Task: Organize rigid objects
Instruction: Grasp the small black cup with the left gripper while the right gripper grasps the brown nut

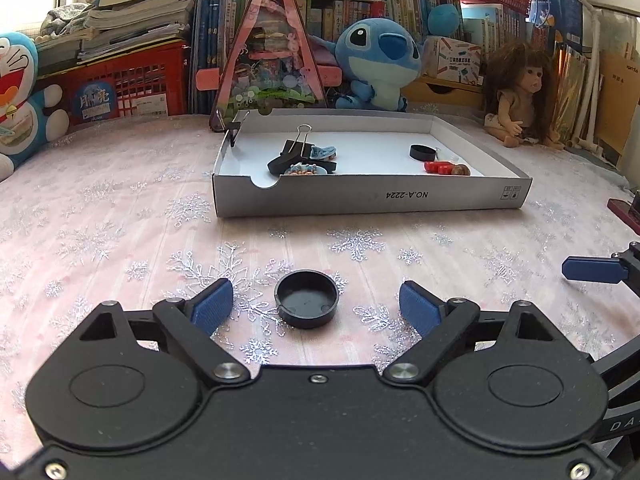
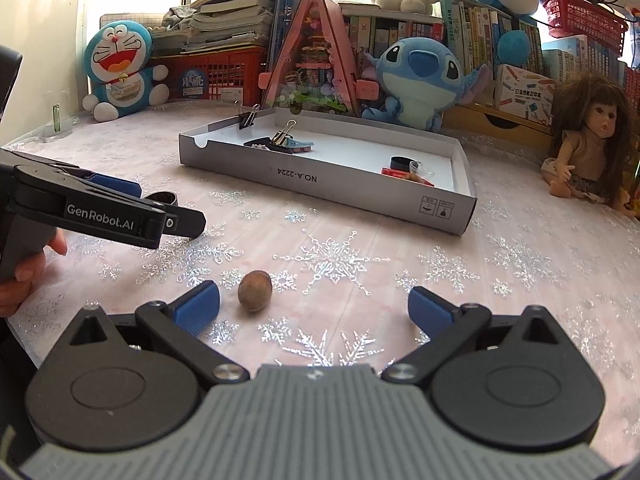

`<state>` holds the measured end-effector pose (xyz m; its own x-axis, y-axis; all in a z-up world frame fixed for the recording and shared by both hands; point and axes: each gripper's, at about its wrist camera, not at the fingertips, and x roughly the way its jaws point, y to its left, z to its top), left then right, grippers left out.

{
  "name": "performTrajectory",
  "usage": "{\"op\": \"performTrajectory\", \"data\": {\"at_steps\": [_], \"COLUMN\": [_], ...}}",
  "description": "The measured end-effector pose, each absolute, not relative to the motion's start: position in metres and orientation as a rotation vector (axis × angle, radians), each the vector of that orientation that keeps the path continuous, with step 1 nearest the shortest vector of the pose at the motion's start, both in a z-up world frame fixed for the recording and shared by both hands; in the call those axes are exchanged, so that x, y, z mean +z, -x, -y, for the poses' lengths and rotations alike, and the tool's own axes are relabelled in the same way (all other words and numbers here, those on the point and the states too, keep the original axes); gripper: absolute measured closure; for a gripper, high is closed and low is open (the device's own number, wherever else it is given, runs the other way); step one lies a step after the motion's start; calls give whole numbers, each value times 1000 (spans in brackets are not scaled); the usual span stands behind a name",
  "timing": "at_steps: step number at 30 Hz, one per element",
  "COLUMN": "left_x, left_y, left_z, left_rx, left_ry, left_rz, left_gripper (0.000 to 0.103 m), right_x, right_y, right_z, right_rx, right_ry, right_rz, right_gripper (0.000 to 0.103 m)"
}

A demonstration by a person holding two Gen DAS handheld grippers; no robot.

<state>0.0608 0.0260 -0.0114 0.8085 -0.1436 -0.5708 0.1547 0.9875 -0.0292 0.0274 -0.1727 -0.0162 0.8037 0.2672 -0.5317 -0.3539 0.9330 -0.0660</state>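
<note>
Both grippers low over the table [image 1: 120, 216], each lined up on its own piece, with the grey cardboard tray [image 1: 372, 196] as the landmark beyond them. Left gripper [image 1: 316, 306]: jaws wide, nothing between the pads but air and the black round cap [image 1: 307, 299], which sits open side up on the cloth on the near side of the tray, well short of the tray's front wall. The cap lies dead ahead of this gripper, roughly centred in the gap and clear of both blue pads, and being round it offers no long axis to align to. Right gripper [image 2: 314, 306]: jaws also wide, holding nothing. The brown nut [image 2: 255, 291] lies on the near side of the tray too, off the tray's notched corner; it sits between the pads but off centre, close to the pad on the left of the view and far from the other. Its longer axis looks to stand slightly up and away, though this is hard to read. In the right wrist view the left gripper [image 2: 184, 220] shows from the side with a hand [image 2: 24, 276] on its grip. Judged: each piece is nearer its own gripper, so neither needs to cross; the right gripper wants a small sideways shift toward the nut before closing, or the near pad will likely nudge it and set it rolling
</note>
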Motion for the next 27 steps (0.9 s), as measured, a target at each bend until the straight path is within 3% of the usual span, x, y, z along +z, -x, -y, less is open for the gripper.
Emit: {"op": "performTrajectory", "data": {"at_steps": [15,27], "left_x": [-13,-14], "left_y": [-62,-55], "left_z": [-22,-22], "left_rx": [-144,-175], "left_ry": [-37,-52], "left_rz": [-610,-578], "left_gripper": [15,35], "right_x": [-16,-17], "right_y": [-30,-30], "right_z": [172,174], "right_rx": [332,344], "right_ry": [159,129], "right_rz": [-559,-574], "right_gripper": [0,2]}}
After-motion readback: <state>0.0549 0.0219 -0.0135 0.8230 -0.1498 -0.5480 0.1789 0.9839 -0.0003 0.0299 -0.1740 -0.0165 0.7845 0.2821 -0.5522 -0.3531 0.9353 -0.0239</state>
